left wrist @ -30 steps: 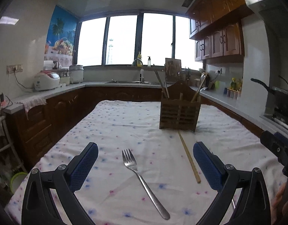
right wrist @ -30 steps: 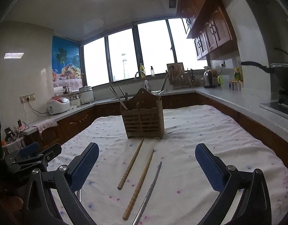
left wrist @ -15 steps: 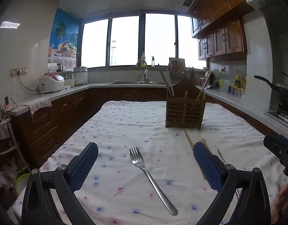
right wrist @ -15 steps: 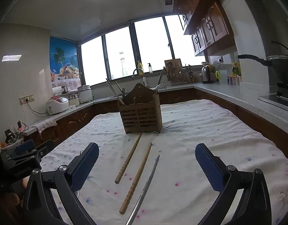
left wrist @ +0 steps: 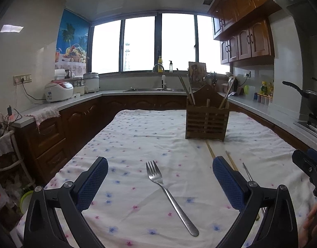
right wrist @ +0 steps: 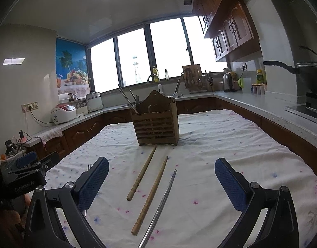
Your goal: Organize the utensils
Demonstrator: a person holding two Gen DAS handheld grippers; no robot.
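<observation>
Both the left tongs (left wrist: 160, 183) and right tongs (right wrist: 161, 183) hang wide open and empty over the counter (right wrist: 230, 144). The fork (left wrist: 168, 194) and wooden chopsticks (right wrist: 146, 177) lie flat, short of the wooden holder (right wrist: 156, 122). Thin, flat utensils may slip or skid on the loose cloth when pinched.

table (left wrist: 137, 136) covered by white cloth (right wrist: 230, 144) with small pink and blue flower print, slightly wrinkled. wooden slatted utensil holder (right wrist: 156, 131) stands upright toward far end. just in front of it: two wooden chopsticks (right wrist: 142, 174) lying apart, a metal chopstick (right wrist: 162, 202) beside them. steel fork (left wrist: 168, 196) lies well to their left, tines pointing away.
</observation>
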